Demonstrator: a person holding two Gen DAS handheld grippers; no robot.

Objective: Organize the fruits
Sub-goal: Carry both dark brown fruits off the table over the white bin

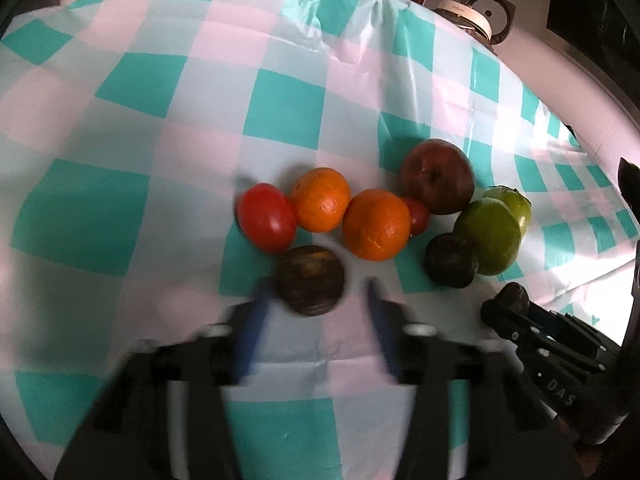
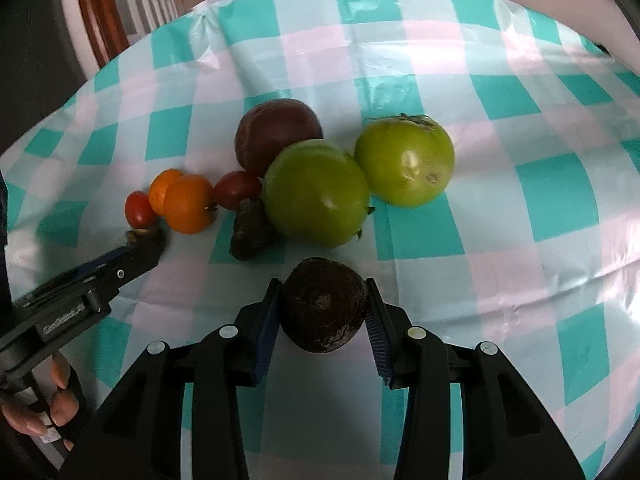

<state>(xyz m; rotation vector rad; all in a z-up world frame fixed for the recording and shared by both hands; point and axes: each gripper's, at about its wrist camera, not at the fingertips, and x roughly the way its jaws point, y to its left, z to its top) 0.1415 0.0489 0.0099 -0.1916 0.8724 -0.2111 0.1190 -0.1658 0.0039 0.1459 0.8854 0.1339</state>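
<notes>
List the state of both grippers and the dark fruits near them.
Left gripper: open, fingers either side of a dark round fruit, blurred.
Right gripper: shut on dark fruit.
Small dark fruit: resting on the tablecloth, against a green fruit.

A teal-and-pink checked tablecloth fills the frame, a kettle sits upper right, and dark wooden furniture shows upper left.
</notes>
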